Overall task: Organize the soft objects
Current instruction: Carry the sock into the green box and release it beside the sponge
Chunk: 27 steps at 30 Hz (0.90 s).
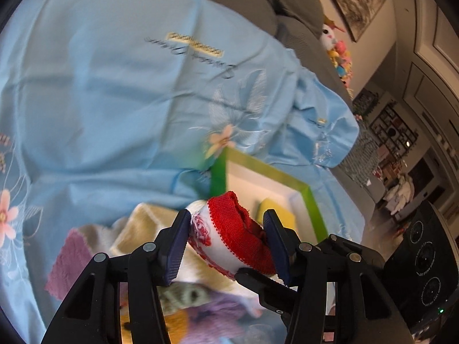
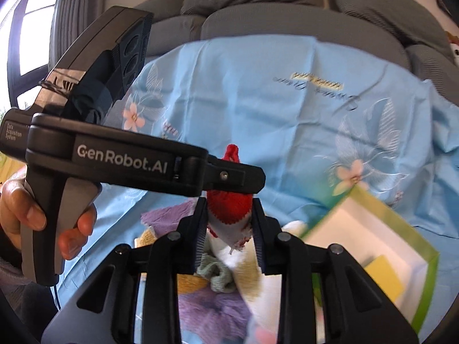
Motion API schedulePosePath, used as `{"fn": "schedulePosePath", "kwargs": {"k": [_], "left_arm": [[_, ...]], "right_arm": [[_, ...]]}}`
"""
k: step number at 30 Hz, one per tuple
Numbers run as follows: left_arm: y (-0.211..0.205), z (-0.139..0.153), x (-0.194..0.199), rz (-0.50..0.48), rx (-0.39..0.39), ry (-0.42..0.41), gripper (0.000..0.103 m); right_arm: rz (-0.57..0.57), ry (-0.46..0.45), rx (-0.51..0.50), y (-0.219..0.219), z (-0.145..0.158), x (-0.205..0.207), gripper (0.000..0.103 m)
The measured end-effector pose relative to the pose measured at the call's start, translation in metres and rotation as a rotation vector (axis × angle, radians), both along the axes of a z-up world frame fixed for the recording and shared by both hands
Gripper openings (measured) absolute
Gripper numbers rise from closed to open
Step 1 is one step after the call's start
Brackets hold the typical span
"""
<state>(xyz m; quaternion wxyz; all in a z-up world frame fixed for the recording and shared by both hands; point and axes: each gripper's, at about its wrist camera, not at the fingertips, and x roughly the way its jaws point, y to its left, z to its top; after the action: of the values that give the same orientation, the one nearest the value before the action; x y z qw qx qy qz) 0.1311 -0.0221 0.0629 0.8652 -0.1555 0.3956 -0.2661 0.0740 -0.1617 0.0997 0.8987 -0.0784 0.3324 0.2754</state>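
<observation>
While a red-and-white sock (image 1: pixel 229 232) was clamped between both grippers above the pile, it was held clear of the blue floral sheet (image 1: pixel 100 100). At left, a purple cloth (image 1: pixel 68 261) and a beige towel (image 1: pixel 143 223) were seen on the sheet. The left gripper (image 1: pixel 226 243) was closed narrow on the sock, and the right gripper (image 2: pixel 229 229) was pinched on the same sock from the opposite side. At right, a green-rimmed white box (image 1: pixel 287 183) with a yellow item (image 1: pixel 278 215) inside was seen.
</observation>
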Motion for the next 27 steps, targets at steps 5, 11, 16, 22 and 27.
{"fn": "schedulePosePath", "kwargs": {"k": [5, 11, 16, 22, 27], "left_arm": [[-0.051, 0.020, 0.010, -0.062, 0.046, -0.034, 0.053], [-0.113, 0.020, 0.027, -0.139, 0.081, -0.023, 0.053], [-0.163, 0.002, 0.045, -0.193, 0.117, 0.019, 0.053], [-0.199, -0.034, 0.064, -0.206, 0.158, 0.110, 0.053], [-0.206, -0.063, 0.077, -0.158, 0.199, 0.188, 0.061]], "right_arm": [[-0.072, -0.024, 0.023, -0.038, 0.014, 0.000, 0.029], [-0.178, -0.020, 0.036, -0.091, 0.014, 0.005, 0.029], [-0.263, 0.030, 0.061, -0.135, -0.006, 0.015, 0.029], [-0.332, 0.142, 0.083, -0.164, -0.041, 0.037, 0.033], [-0.391, 0.219, 0.060, -0.177, -0.066, 0.050, 0.048]]}}
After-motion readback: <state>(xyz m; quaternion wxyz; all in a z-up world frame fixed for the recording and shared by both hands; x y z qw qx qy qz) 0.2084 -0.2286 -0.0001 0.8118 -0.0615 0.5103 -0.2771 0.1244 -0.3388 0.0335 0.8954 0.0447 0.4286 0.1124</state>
